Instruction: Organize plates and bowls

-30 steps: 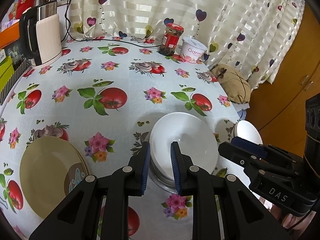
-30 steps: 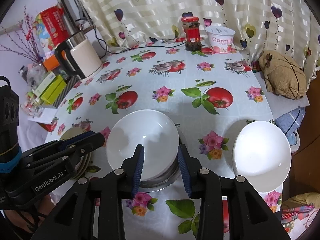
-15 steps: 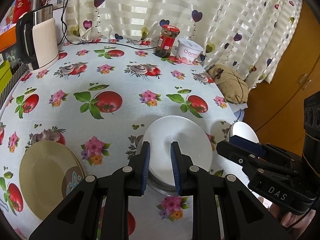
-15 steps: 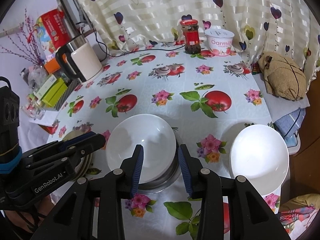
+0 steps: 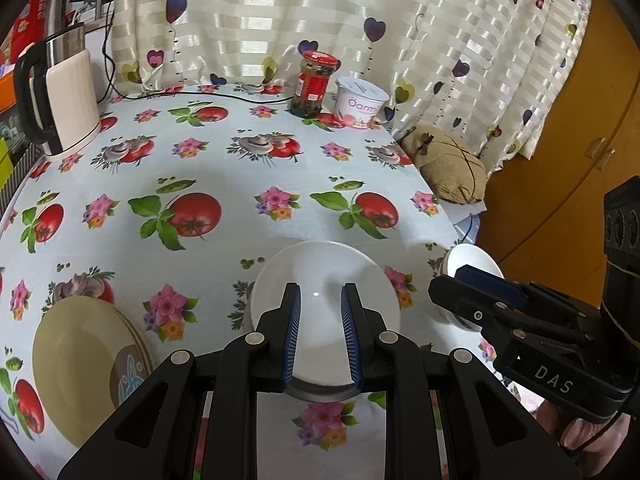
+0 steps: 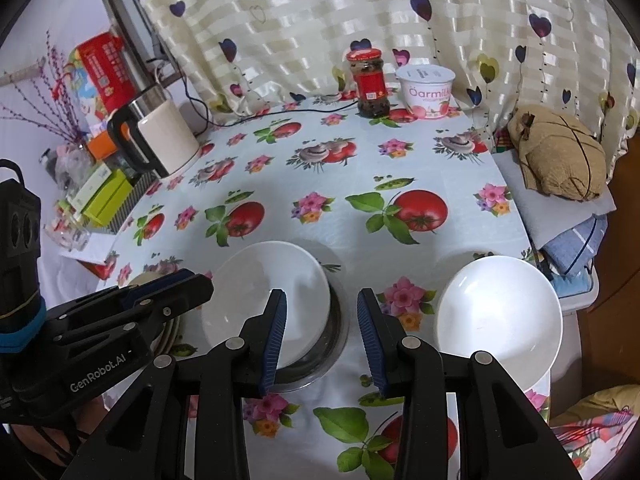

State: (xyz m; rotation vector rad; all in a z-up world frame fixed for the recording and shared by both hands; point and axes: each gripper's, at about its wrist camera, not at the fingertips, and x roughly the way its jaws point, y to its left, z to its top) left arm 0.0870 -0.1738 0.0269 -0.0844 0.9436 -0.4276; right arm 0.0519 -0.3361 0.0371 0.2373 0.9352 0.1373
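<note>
Tongs, left (image 5: 316,336) and right (image 6: 321,332), both agape, empty, above stacked white bowl (image 6: 266,304).

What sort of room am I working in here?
Most likely a home dining corner: a table with a tomato-print plastic tablecloth, a cream electric kettle, a red-lidded sauce jar, and a heart-patterned striped curtain behind.
</note>
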